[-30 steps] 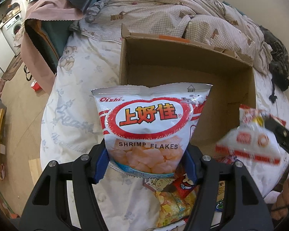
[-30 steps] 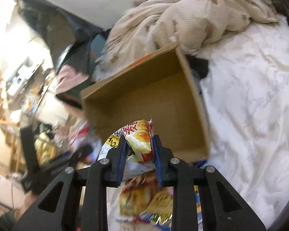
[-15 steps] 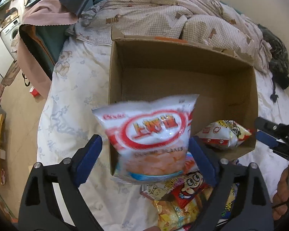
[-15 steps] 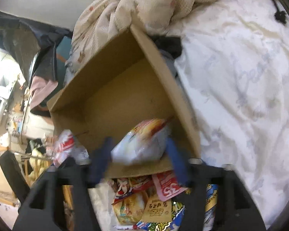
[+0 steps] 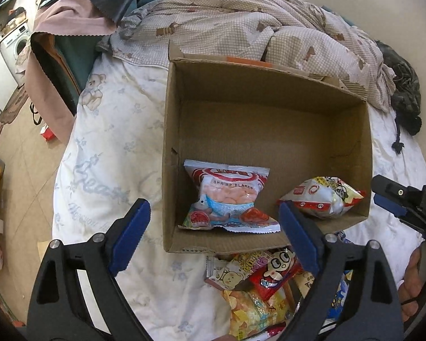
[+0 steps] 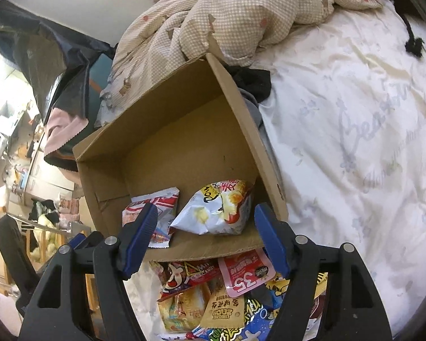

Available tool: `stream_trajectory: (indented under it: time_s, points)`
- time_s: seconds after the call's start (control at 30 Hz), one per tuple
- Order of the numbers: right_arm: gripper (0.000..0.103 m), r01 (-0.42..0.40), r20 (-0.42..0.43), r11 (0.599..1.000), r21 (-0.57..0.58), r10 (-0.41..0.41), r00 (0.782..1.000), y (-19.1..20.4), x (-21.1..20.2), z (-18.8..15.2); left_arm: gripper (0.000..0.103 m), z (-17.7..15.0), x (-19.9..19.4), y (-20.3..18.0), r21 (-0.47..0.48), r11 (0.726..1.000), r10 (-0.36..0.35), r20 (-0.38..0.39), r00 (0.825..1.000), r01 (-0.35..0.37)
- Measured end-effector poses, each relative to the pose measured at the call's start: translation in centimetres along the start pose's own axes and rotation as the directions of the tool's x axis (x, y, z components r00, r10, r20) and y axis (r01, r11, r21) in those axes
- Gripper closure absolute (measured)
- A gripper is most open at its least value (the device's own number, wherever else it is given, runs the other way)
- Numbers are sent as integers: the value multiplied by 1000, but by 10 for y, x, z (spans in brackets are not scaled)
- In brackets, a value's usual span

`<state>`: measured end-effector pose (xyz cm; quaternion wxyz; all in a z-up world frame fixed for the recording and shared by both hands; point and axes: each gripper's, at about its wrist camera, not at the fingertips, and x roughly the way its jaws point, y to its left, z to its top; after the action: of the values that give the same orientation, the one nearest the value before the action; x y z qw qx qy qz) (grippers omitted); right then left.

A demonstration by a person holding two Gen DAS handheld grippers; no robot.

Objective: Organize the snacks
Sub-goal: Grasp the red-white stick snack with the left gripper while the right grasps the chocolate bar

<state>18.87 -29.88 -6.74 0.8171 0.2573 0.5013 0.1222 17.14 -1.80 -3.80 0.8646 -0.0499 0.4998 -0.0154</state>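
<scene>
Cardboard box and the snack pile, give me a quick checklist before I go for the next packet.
1. Shrimp flakes bag lying inside the cardboard box, free of the left tool: ok.
2. Yellow-and-white chip bag in the box beside it, free of the right tool: ok.
3. Both tools open with nothing between the pads, having just opened: ok.
4. Bare floor left in the far part of the box for more packets: ok.
5. Snack pile waiting on the bed sheet just outside the near box wall: ok.
6. Whether the next packet lifts free of the overlapping ones: cannot tell.
</scene>
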Motion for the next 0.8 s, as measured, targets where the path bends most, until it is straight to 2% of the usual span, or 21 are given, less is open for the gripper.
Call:
stream_trajectory:
  time_s: [0.27,0.47,0.67,0.8]
  points:
    - [30,6,-4,999,-36,-6,1000,4,-4,-6,13,-4,-7,-1,12,1000,12,9,1000,-12]
    - [30,-7,10,1000,-22,7,1000,-5,-27,-16,13,-13,-19,8,-23,1000,7,3,1000,-7]
    - [30,13,10,999,-32,-13,1000,-12,-44,-31,13,-35,-27,17,-46,999,3,-30,1000,-5]
    - [30,19,3,1000,-17,-19,1000,-21,-51,-46,13,-56,-26,24,-76,997,-26,-93,995,19]
